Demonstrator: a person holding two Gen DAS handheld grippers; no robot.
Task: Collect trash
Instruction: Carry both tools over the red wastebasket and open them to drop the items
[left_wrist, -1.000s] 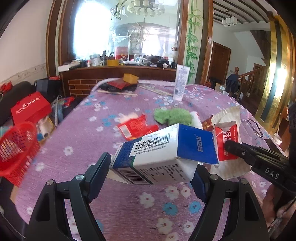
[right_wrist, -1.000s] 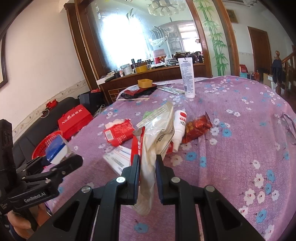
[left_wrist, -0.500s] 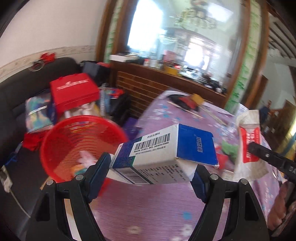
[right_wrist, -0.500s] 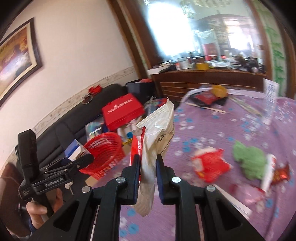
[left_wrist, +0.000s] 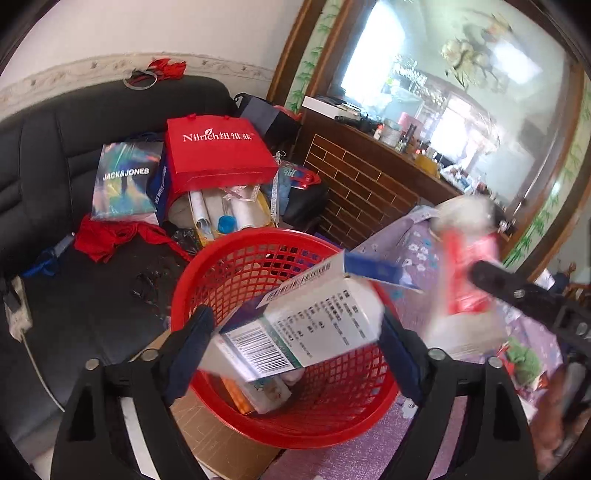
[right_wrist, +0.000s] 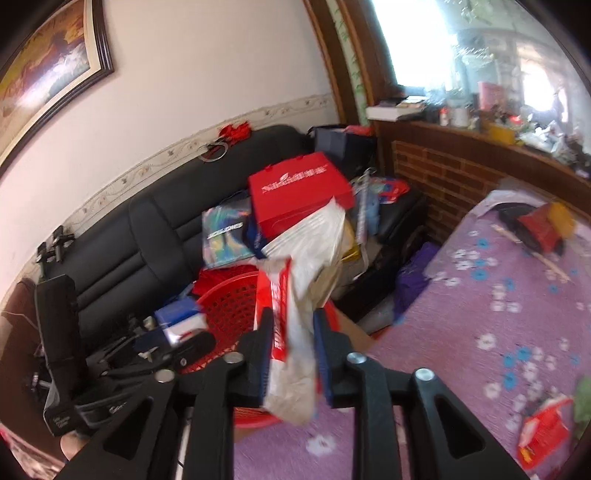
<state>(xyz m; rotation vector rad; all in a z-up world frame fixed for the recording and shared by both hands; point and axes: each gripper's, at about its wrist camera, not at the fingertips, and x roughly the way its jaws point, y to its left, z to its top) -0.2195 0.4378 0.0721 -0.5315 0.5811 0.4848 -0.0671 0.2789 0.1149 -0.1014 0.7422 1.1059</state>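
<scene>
My left gripper (left_wrist: 293, 332) hangs over the red mesh basket (left_wrist: 229, 254), its jaws opening. Between them a white and blue carton (left_wrist: 317, 321) tilts loose and blurred, its ends just off the pads. My right gripper (right_wrist: 293, 332) is beside the basket (right_wrist: 229, 299) with its jaws opening too. A bundle of clear and red plastic wrappers (right_wrist: 306, 266) stands between its pads, which have parted from it. In the left wrist view the right gripper's finger (left_wrist: 517, 295) and the wrappers (left_wrist: 465, 266) show at the right. Some trash lies in the basket's bottom.
The basket sits on cardboard (left_wrist: 221, 443) between a black sofa (left_wrist: 74, 140) and the purple flowered table (right_wrist: 480, 332). Red gift bag (left_wrist: 218, 155) and other bags crowd behind the basket. A red wrapper (right_wrist: 539, 432) and a green cloth remain on the table.
Both grippers swung left from over the table to the red basket. The carton has tipped and come loose between the left jaws. The right jaws have parted around the wrappers.
</scene>
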